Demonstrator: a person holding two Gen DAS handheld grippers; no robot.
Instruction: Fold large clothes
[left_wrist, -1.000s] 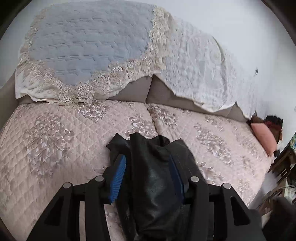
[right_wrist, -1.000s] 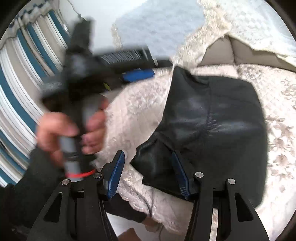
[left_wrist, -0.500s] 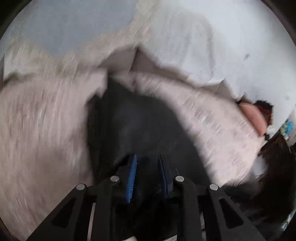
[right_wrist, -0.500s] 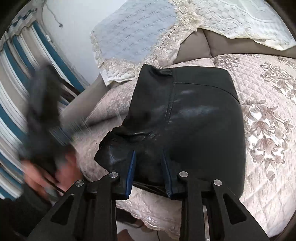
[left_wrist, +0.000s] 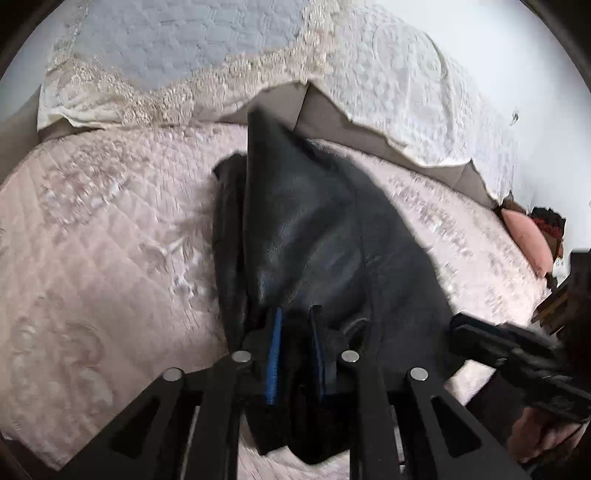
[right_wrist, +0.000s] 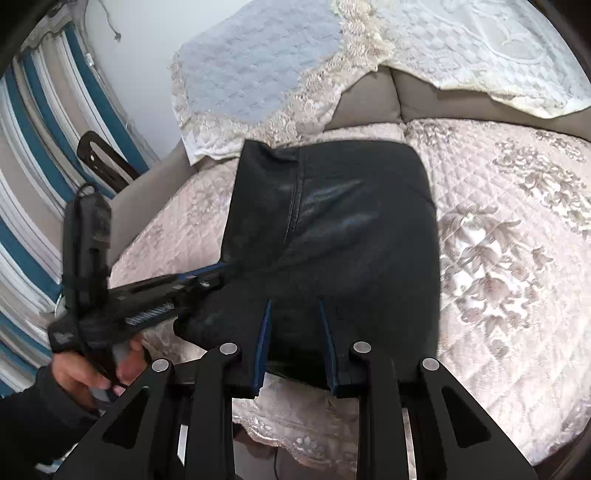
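A black leather-like garment (left_wrist: 314, 240) lies folded on the pink quilted cover (left_wrist: 110, 240), its near edge close to the cover's front edge. My left gripper (left_wrist: 296, 314) has a bunched near corner of the garment between its blue pads, and its jaws are closing on it. In the right wrist view the garment (right_wrist: 351, 229) shows as a broad flat panel. My right gripper (right_wrist: 294, 306) holds the near hem between its pads, jaws closing too. The left gripper (right_wrist: 218, 273) reaches in from the left onto the garment's left corner, held by a hand (right_wrist: 85, 369).
The quilted cover (right_wrist: 517, 258) spreads over a wide seat with grey back cushions (right_wrist: 369, 103). Lace-edged throws (left_wrist: 184, 55) drape over the backrest. A blue and white striped curtain (right_wrist: 33, 147) hangs at the left. A pink cushion (left_wrist: 524, 236) lies at the far right end.
Both grippers have come down onto the garment's near edge and narrowed their jaws from wide apart to a grip on the fabric. The left gripper moved to the left corner.
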